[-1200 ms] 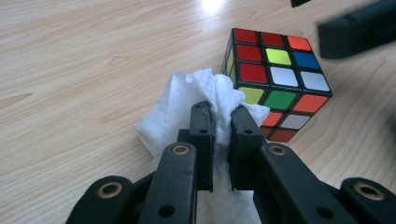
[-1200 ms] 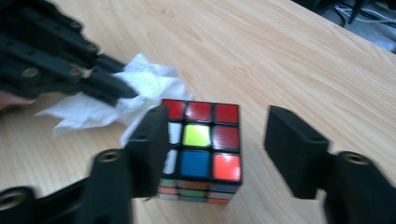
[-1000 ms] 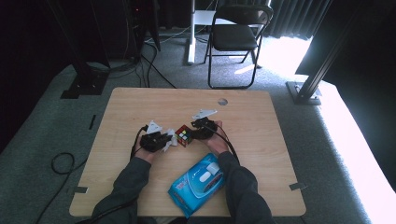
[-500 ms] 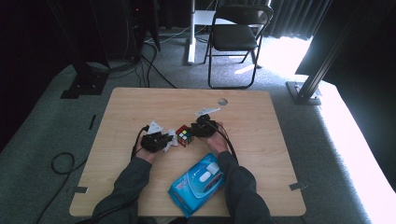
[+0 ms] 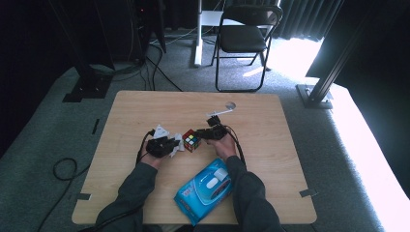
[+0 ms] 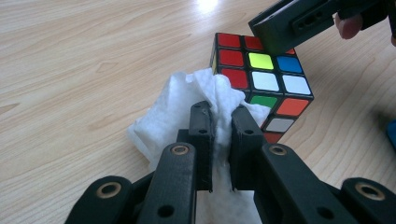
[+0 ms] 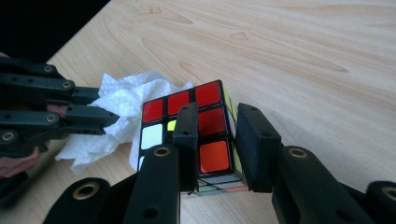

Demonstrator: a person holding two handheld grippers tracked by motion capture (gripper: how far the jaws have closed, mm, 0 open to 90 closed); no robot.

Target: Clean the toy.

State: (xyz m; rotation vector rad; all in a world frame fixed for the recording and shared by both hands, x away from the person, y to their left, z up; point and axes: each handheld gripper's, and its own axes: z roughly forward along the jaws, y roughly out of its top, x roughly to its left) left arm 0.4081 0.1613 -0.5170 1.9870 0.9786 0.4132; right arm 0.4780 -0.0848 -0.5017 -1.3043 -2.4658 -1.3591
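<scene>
A scrambled Rubik's cube (image 5: 191,140) (image 6: 268,79) (image 7: 210,121) rests on the wooden table (image 5: 145,111). My left gripper (image 5: 171,146) (image 6: 219,112) is shut on a crumpled white wipe (image 5: 176,143) (image 6: 173,112) (image 7: 121,112) that lies against the cube's left side. My right gripper (image 5: 203,134) (image 7: 217,116) comes in from the cube's right. Its jaws have just been closing and now clamp a corner column of the cube between them. One right fingertip (image 6: 289,23) reaches over the cube's top.
A blue pack of wipes (image 5: 205,188) lies between the person's forearms near the front edge. A round cable hole (image 5: 230,105) sits behind the right hand. A black folding chair (image 5: 244,34) stands on the carpet beyond the table.
The right gripper has edged in onto the cube and its jaws have narrowed around it. The left gripper and the wipe have stayed put.
</scene>
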